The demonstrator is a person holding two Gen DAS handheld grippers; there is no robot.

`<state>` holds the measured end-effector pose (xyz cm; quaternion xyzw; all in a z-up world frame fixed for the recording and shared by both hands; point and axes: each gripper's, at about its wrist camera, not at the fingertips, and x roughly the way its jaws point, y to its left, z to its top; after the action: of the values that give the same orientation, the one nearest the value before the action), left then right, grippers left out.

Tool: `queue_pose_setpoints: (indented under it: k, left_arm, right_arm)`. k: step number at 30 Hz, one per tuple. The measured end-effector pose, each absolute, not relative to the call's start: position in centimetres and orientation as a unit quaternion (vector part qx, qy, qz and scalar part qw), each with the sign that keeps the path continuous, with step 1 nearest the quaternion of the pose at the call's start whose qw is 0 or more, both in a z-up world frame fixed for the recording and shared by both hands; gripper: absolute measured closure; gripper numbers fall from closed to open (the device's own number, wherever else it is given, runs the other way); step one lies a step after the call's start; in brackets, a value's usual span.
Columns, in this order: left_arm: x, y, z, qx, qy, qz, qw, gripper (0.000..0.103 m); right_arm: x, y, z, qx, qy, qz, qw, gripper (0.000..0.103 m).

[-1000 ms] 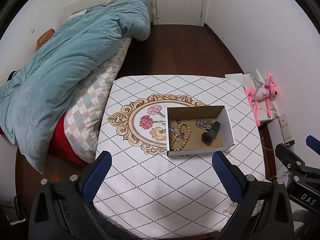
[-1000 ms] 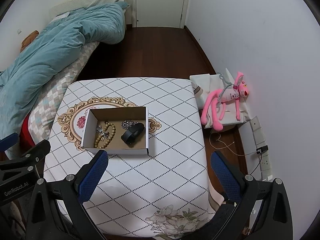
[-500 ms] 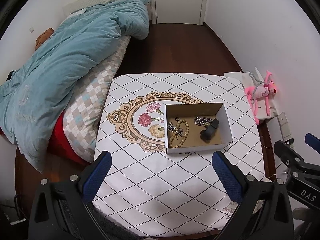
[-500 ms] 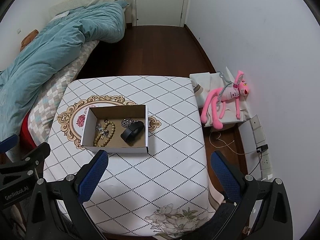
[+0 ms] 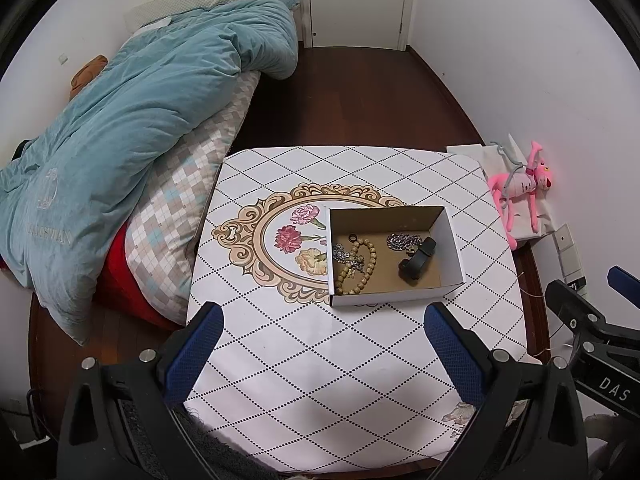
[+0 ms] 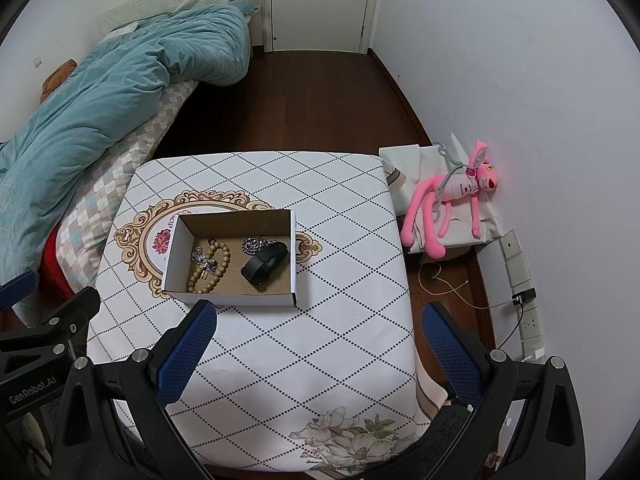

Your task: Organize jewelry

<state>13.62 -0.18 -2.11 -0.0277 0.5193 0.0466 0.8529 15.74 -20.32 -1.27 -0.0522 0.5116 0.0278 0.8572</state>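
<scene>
While both claws gape empty – left gripper (image 5: 320, 344), right gripper (image 6: 316, 340) – box (image 5: 452, 248) jewelry tangled, indistinct.

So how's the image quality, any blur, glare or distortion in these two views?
Left wrist: sharp, soft even light, no glare; fisheye bends the table edges, corners vignetted black. Right wrist: equally sharp; box contents clear, walls curve, pink glow on the wall beside the toy.

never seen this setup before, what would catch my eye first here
An open cardboard box at the middle of the diamond-patterned tablecloth, holding a wooden bead bracelet, a silver chain and a black band. Next, the pink plush toy against the right wall and the teal duvet heaped on the bed at left.
</scene>
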Motion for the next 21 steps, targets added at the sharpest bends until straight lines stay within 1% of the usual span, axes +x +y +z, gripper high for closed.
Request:
queue_pose_setpoints:
  k: [21]
  left_arm:
    - [13.45,-0.23,-2.03,-0.03,0.521,0.046,0.852,0.0]
  right_arm:
    - [15.52,-20.46,-1.28,-0.054,0.512,0.026,0.857,0.0]
